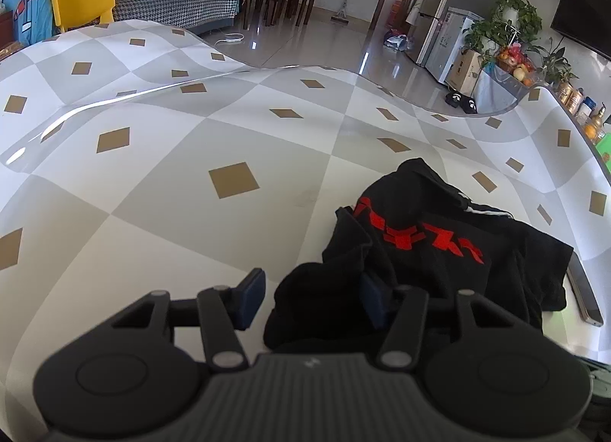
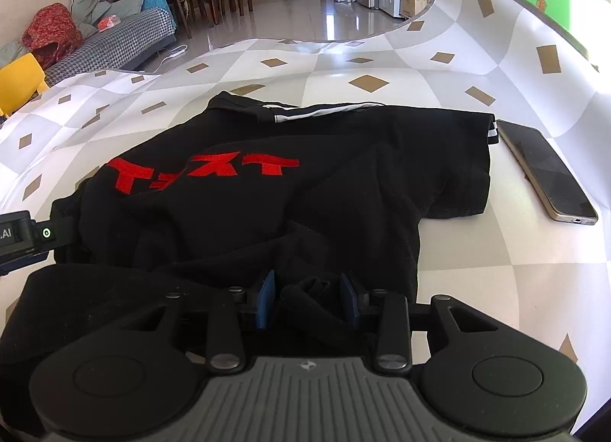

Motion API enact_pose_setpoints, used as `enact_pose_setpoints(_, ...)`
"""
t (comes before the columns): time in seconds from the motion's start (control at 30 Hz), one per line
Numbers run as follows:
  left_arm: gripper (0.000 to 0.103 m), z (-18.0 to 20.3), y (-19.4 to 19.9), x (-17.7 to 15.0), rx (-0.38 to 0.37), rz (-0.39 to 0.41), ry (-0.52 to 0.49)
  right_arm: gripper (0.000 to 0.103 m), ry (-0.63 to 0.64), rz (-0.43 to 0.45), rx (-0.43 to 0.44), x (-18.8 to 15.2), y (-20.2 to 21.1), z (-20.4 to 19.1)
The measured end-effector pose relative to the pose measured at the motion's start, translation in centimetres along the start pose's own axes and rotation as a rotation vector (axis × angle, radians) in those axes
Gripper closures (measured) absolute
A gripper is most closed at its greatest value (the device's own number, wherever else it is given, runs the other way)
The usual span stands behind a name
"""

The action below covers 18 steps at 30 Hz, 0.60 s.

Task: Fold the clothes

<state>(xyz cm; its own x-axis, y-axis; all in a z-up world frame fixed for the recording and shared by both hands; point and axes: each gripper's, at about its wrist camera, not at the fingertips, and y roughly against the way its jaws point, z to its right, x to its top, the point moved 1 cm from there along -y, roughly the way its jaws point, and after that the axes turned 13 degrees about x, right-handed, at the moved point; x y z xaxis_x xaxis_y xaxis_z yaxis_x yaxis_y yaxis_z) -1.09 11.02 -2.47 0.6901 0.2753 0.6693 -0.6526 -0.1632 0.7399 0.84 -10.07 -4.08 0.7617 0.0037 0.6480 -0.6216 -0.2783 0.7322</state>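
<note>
A black shirt (image 2: 267, 174) with red lettering (image 2: 202, 170) and white stripes (image 2: 328, 110) lies crumpled on the checked tablecloth (image 1: 229, 136), toward the near right part of the table as the left wrist view has it. Its bulk is spread flat; its near edge is bunched into folds.

The right gripper (image 2: 308, 298) is low over that near edge. A ridge of black cloth stands between its blue pads (image 2: 267, 297); they seem to flank the fold without squeezing it, though dark cloth against dark pads makes this hard to judge.

The left gripper (image 1: 311, 295) is at the shirt's left corner. Its left pad (image 1: 252, 295) stands clear over bare tablecloth, and its right pad is half buried in cloth, so the jaws are apart with a clump of shirt between them, not pinched.

A phone (image 2: 546, 170) lies flat just beside the shirt's right sleeve, nearly touching the striped cuff. A yellow chair (image 1: 82, 0) stands beyond the table's far edge.
</note>
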Motion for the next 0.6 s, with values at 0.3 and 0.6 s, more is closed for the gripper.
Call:
enact_pose_setpoints(0.3,0.060,1.3,0.3,0.2,0.028,0.058,-0.108,0.066,0.053,-0.004,-0.016,-0.4,0.0,-0.6)
enact_pose_setpoints(0.6,0.066,0.7,-1.2,0.6,-0.020,0.018,-0.079,0.065,0.068,-0.005,-0.018,-0.4,-0.2,-0.7)
